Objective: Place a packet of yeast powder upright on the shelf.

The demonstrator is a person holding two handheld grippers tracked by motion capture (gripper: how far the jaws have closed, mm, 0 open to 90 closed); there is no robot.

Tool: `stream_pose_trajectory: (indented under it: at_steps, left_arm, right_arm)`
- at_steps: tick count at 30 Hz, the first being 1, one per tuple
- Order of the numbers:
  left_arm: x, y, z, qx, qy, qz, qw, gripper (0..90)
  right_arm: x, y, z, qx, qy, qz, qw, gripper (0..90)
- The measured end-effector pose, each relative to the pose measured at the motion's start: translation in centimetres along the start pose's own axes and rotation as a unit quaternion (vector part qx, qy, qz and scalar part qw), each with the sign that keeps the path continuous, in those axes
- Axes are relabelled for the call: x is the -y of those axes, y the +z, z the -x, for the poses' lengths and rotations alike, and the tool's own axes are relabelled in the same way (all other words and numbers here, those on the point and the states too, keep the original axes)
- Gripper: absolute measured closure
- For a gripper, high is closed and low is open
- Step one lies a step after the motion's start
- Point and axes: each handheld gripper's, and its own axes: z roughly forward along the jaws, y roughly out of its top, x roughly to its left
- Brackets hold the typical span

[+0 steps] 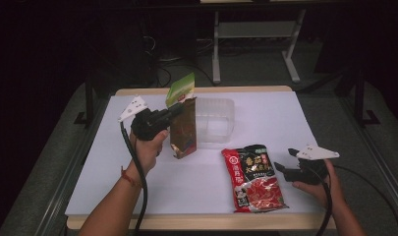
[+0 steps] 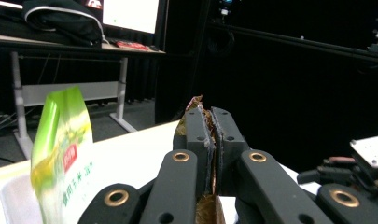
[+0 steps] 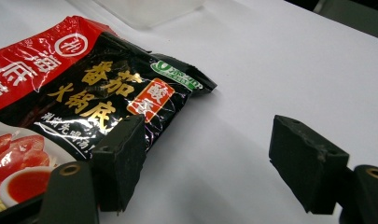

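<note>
High view: we log the left hand-held gripper (image 1: 179,111) clamped on a brown-gold foil pouch (image 1: 184,129), lifted beside the clear plastic tub (image 1: 216,120) holding a green packet (image 1: 180,89). Right hand-held gripper (image 1: 281,160), jaws wide and empty, waits by the red-black sauce packet (image 1: 253,178) on the white counter (image 1: 285,118); packing partly done.

The brown-gold foil pouch (image 1: 184,129) hangs upright, pinched at its top edge, its bottom just above the white table (image 1: 137,187), left of the middle. The red-and-black soup-base packet (image 1: 253,178) lies flat, face up, near the table's front edge, right of centre.
</note>
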Motion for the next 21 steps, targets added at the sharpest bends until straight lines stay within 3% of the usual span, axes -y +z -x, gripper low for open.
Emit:
stream_pose_trajectory:
  at_steps: [5, 11, 21]
  left_arm:
    - [-1.0, 1.1, 0.2, -0.010, 0.017, 0.000, 0.9998, 87.1]
    - [-1.4, 2.2, -0.2, -0.025, 0.021, -0.003, 0.9995, 87.1]
    - [-2.0, 3.8, -1.7, -0.046, 0.006, 0.010, 0.9989, 87.1]
  right_arm:
    - [0.1, -0.1, 0.1, 0.001, 0.003, 0.000, 1.0000, 26.6]
    - [0.1, -0.2, 0.2, 0.005, 0.006, 0.005, 1.0000, 26.2]
    - [0.1, -0.2, 0.2, 0.005, 0.006, 0.004, 1.0000, 26.2]
